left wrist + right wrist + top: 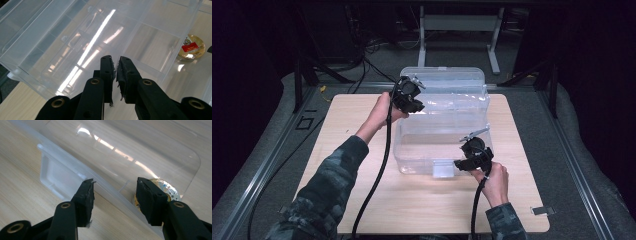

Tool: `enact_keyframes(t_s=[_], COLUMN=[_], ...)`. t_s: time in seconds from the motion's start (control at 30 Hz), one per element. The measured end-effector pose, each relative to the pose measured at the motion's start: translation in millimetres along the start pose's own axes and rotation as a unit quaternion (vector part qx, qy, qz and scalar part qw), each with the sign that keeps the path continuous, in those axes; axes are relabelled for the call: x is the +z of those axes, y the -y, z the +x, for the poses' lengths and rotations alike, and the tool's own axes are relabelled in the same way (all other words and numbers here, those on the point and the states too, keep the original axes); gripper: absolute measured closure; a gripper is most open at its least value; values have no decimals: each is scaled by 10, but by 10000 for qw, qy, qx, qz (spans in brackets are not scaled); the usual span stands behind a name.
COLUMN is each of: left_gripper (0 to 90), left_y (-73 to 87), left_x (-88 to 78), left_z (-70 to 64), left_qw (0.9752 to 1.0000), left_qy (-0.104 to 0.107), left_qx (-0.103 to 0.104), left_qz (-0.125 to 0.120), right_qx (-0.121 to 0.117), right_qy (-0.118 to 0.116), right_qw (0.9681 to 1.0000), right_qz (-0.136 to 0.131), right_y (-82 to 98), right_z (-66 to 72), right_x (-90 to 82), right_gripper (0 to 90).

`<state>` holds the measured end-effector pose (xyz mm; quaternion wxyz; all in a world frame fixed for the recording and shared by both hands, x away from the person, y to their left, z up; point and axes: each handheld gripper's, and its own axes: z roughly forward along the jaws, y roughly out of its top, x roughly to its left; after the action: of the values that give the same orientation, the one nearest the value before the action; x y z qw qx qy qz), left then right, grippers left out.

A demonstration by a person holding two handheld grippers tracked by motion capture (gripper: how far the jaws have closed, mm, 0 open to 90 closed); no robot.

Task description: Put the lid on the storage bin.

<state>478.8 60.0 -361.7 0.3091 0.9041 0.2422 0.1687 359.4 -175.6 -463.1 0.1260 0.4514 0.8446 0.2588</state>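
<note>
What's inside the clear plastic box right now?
Inside the clear plastic box lies one round gold tin with a red label, on the floor near the right gripper. The tin's underside is hidden; glare blurs the rest.

The room around the table (pixel 362 200) is very dark, while the table top is lit from above. Long white streaks of glare shine on the clear box (pixel 75 45) in both gripper views. The black jaws look soft and blurry up close. The high view is a bit grainy.
</note>
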Motion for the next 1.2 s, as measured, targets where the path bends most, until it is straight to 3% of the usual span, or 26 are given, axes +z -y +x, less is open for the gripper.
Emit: enact_keyframes(t_s=[0.53,0.57,0.6,0.7,1.2], left_gripper=[815,815,815,815,814], left_y=[77,83,90,102,159], left_x=[-74,-76,-77,-83,-100], left_z=[-76,-79,-78,-78,-126], left_qw=[9999,9999,9999,9999,9998], left_qy=[-90,-108,-92,-90,-167], left_qx=[96,91,82,70,122], left_qz=[-46,-55,-61,-71,-74], right_qx=[-43,-33,-27,-36,-40], right_qy=[39,-77,26,52,46], right_qw=[10000,10000,10000,10000,10000], right_qz=[0,-33,-6,-5,-29], right_y=[-65,-70,-85,-102,-157], right_z=[-30,-39,-34,-40,-57], right_x=[44,52,58,69,110], right_gripper=[488,487,487,487,487])
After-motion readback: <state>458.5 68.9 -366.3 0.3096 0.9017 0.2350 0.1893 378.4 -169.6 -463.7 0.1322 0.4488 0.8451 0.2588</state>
